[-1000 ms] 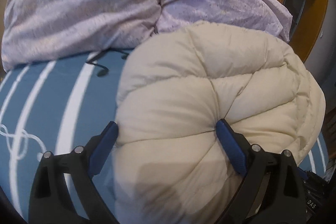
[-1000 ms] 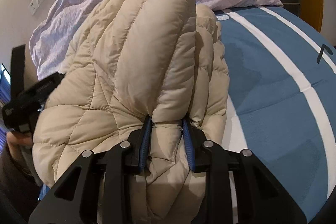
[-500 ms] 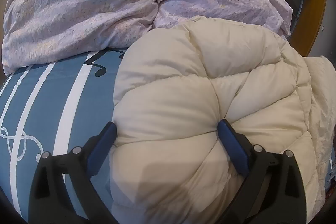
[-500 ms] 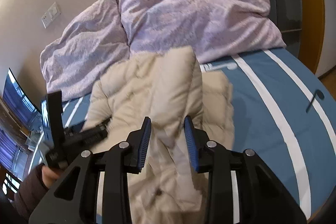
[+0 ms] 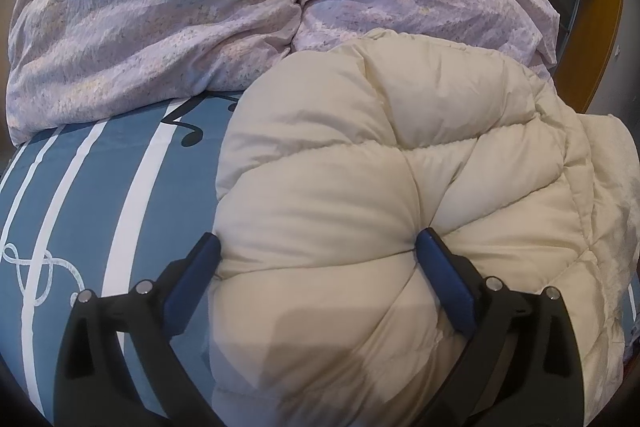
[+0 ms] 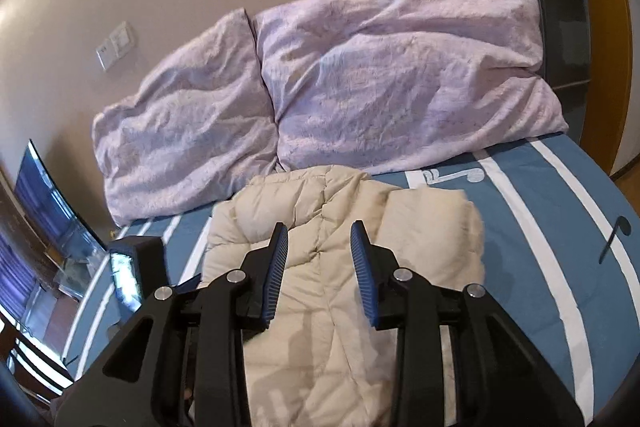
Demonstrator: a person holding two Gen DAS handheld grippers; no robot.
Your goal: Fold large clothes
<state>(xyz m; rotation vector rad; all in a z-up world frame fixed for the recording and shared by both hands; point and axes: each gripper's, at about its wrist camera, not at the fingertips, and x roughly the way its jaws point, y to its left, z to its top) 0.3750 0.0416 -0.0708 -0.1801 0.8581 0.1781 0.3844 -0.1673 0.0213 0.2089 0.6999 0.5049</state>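
Note:
A cream quilted down jacket (image 5: pixel 384 155) lies folded on the blue striped bed. In the left wrist view my left gripper (image 5: pixel 318 255) has its blue pads wide apart, pressed into a thick bulge of the jacket that fills the gap. In the right wrist view the jacket (image 6: pixel 320 219) lies flat below my right gripper (image 6: pixel 319 251), which is lifted above it with pads apart and nothing between them. The left gripper's body (image 6: pixel 136 267) shows at the jacket's left edge.
Two lilac pillows (image 6: pixel 360 75) lie against the wall just behind the jacket. The blue bedcover with white stripes (image 6: pixel 560 251) extends right toward a wooden door frame (image 6: pixel 600 27). A screen (image 6: pixel 44 203) stands left of the bed.
My right gripper let go of the jacket fold and rose back and up; the fold dropped flat onto the jacket. My left gripper stayed in place on the jacket.

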